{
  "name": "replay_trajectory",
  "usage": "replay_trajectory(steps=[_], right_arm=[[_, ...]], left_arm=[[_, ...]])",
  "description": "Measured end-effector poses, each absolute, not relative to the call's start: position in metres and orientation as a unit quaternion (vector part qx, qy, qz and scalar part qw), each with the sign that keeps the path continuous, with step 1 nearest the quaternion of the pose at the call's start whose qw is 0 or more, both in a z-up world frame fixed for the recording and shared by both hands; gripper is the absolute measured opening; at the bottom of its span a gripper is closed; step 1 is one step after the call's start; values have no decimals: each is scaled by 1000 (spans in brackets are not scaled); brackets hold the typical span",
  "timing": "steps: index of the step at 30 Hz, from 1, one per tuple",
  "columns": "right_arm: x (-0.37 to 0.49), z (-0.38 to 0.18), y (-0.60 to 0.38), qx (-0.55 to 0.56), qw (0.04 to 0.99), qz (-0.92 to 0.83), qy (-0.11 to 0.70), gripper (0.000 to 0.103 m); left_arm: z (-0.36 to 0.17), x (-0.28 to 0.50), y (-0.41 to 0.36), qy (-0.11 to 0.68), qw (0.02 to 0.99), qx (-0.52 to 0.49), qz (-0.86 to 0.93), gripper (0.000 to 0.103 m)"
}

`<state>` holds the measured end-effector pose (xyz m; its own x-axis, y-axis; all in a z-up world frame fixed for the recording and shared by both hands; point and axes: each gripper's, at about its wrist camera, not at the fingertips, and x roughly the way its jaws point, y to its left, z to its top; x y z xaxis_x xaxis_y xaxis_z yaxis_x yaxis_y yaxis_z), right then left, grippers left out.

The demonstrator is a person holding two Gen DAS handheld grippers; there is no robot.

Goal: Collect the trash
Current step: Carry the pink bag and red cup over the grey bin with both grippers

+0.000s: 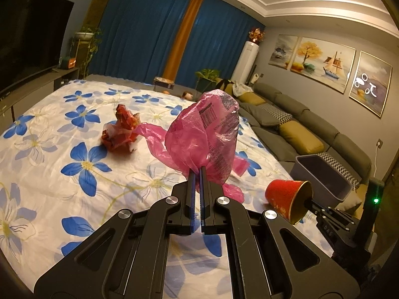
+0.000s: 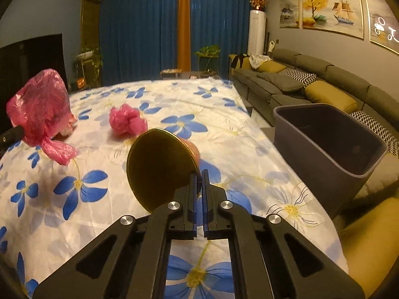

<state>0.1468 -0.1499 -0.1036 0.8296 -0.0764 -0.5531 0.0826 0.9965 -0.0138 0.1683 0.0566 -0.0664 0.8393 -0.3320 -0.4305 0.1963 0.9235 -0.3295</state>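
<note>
My left gripper is shut on a pink plastic bag, which puffs up above the flowered tablecloth. The same bag hangs at the left in the right wrist view. My right gripper is shut on the rim of a red paper cup with a gold inside, tilted on its side just above the cloth. From the left wrist view the cup shows at the lower right. A crumpled red wrapper and a crumpled pink bag lie on the cloth.
A grey open-topped bin stands off the table's right edge, in front of a grey sofa with yellow cushions. Blue curtains, plants and a white floor unit line the far wall. A dark TV is at the left.
</note>
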Motion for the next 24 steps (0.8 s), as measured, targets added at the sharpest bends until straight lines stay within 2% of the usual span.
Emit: replay_trajectory(steps=[13,24], right_arm=[[121,-67,-183,44,973,-46,223,4],[108,-42,-243,71,976,-111,175,4]], left_arm=[[-49,170,16,238,952,-108,-161,2],[-25,188,-64,226,944,-71,-229,2]])
